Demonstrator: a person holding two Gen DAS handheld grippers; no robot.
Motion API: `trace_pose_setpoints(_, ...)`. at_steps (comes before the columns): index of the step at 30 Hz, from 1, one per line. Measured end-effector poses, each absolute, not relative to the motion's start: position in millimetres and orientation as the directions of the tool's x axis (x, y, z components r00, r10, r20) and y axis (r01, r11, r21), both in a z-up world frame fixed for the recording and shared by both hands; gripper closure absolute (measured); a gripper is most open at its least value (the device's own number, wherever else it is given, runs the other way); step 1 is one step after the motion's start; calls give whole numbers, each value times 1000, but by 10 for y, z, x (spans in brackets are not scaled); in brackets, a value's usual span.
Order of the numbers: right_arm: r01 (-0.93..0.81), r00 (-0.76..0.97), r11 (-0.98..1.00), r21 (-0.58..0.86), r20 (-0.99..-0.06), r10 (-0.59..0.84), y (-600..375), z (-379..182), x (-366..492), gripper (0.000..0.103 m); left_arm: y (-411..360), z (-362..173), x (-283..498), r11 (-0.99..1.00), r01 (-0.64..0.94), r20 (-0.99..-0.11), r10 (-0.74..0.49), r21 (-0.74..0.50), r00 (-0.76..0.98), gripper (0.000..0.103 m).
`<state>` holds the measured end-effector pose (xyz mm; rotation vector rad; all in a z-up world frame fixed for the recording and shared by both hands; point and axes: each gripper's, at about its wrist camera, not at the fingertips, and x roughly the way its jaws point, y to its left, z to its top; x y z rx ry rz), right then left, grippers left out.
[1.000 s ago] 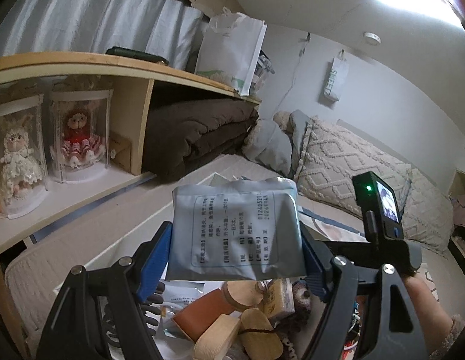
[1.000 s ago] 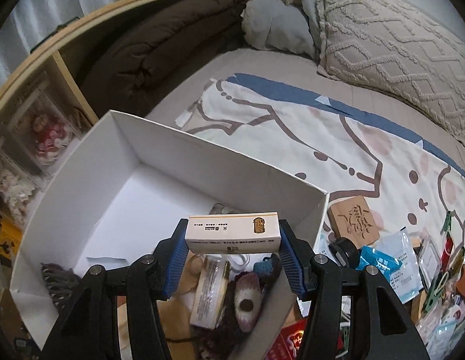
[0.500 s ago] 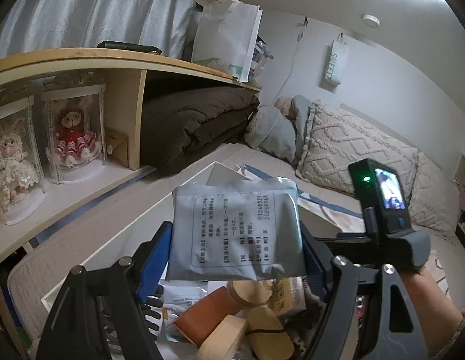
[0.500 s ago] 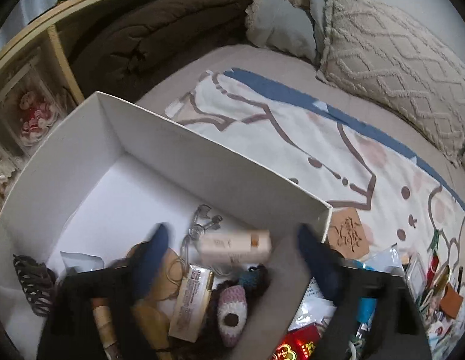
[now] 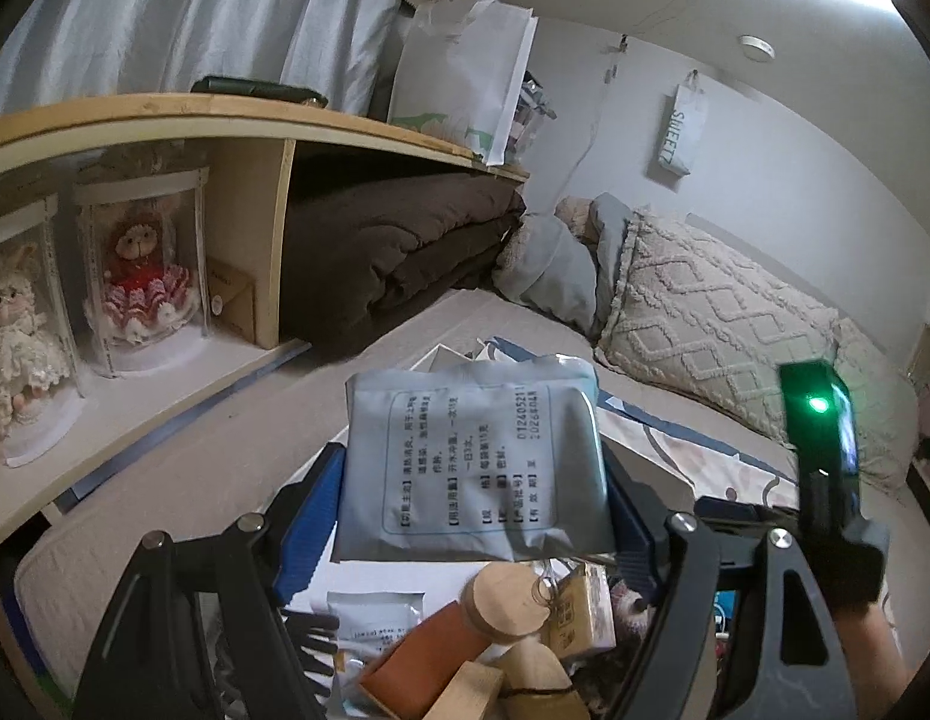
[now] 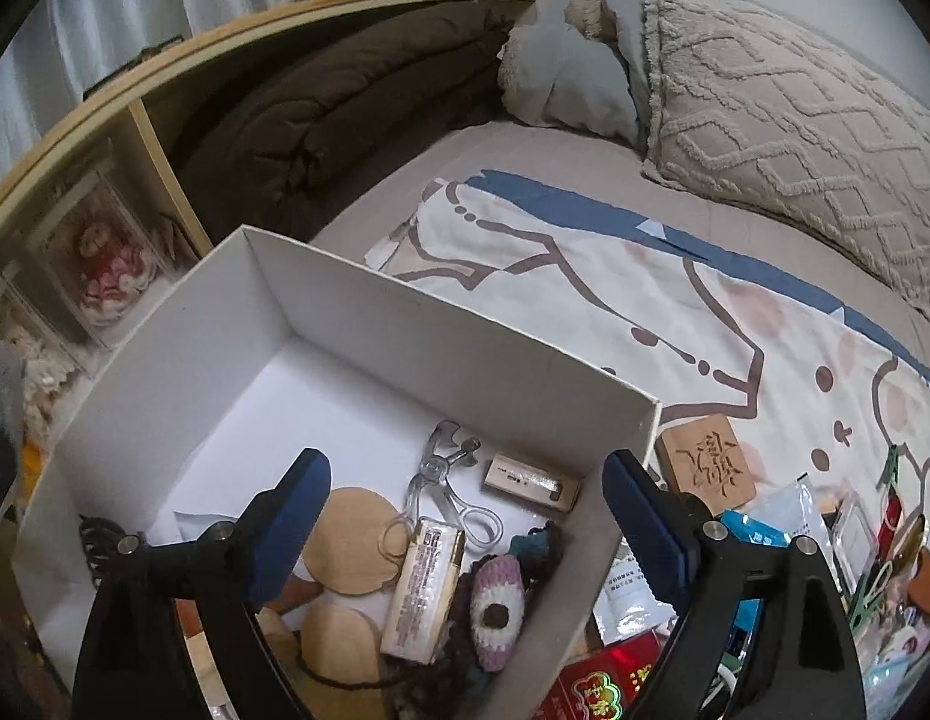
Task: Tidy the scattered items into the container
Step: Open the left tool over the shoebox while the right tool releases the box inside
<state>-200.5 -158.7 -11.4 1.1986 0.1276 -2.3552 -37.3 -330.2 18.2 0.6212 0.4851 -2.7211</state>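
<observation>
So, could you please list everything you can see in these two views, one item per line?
box: one, white, on the bed
small carton: one, cream, inside the box by its far wall
long carton: one, cream, inside the box
eyelash curler: one, clear, inside the box
wooden discs: two, tan, inside the box
crochet toy: one, pink and white, inside the box
wooden plaque: one, brown, outside the box on the patterned sheet
sachet: one, grey-blue, between the left gripper's pads
left gripper: one, black with blue pads, shut on the sachet
right gripper: one, same colours, open above the box
</observation>
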Motion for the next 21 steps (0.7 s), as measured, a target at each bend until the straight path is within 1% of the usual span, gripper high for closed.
trace_pose_setpoints(3, 470, -491, -870, 147, -776, -396, -1549, -67, -1984, 11, -3361, 179, -460, -886, 373, -487, -206, -276, -849, 23)
trace_pose_setpoints(5, 477, -497, -867, 146, -769, -403, -1530, -24, -1959, 11, -3365, 201, -524, -878, 392, -495, -221, -274, -840, 23)
trace_pose_setpoints(8, 478, -498, -864, 158, -762, -415, -1486, 23, -1934, 11, -3289, 255, -703, -891, 400, -529, -238, -215, -814, 23)
trace_pose_setpoints(10, 478, -496, -862, 169, -757, -424, -1450, 49, -1913, 11, -3240, 313, -795, -908, 382, -524, -244, -170, -816, 21)
trace_pose_setpoints(12, 480, -494, -860, 176, -755, -430, -1409, 74, -1892, 11, -3195, 382, -886, -920, 378, -528, -272, -102, -805, 21)
trace_pose_setpoints(14, 482, -494, -858, 178, -754, -434, -1380, 86, -1878, 11, -3192, 420, -950, -924, 377, -531, -291, -58, -796, 21)
trace_pose_setpoints(18, 482, -483, -850, 211, -746, -459, -1305, 89, -1866, 11, -3277, 398, -1096, -933, 356, -560, -264, -60, -786, 21)
trace_pose_setpoints(21, 485, -476, -847, 219, -746, -466, -1262, 85, -1845, 11, -3308, 326, -1241, -937, 346, -596, -257, -37, -761, 21)
